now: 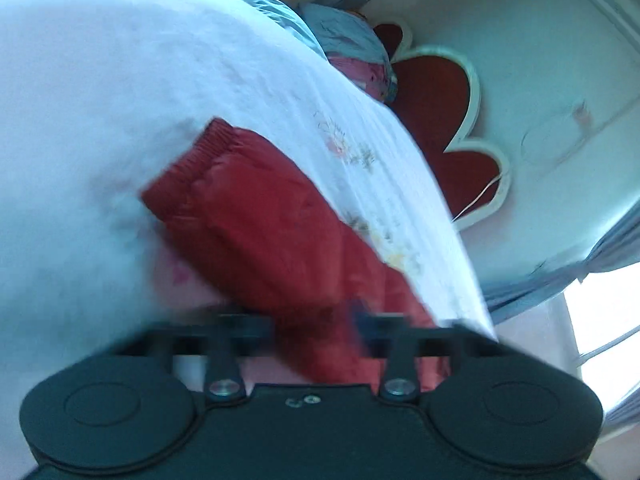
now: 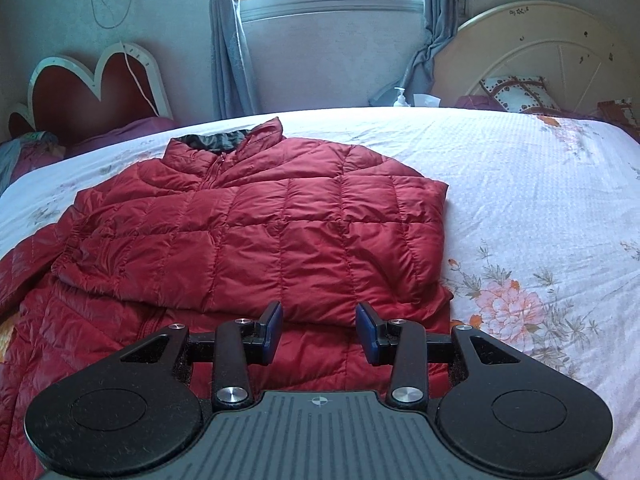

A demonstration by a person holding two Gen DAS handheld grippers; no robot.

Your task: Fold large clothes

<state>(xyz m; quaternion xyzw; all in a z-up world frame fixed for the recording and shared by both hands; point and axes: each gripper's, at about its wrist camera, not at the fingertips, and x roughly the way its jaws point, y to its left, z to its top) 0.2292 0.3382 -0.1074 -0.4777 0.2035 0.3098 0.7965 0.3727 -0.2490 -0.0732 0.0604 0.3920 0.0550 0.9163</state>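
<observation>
Fingers of the right gripper stand apart, empty, just above the near hem of the red quilted puffer jacket. Left gripper is clamped on its ribbed-cuff sleeve; view blurred. Jacket lies on the white floral bedsheet, heart-shaped red headboard beyond.

bedsheet right of the red jacket lies open; headboard blocks the far corner.
</observation>
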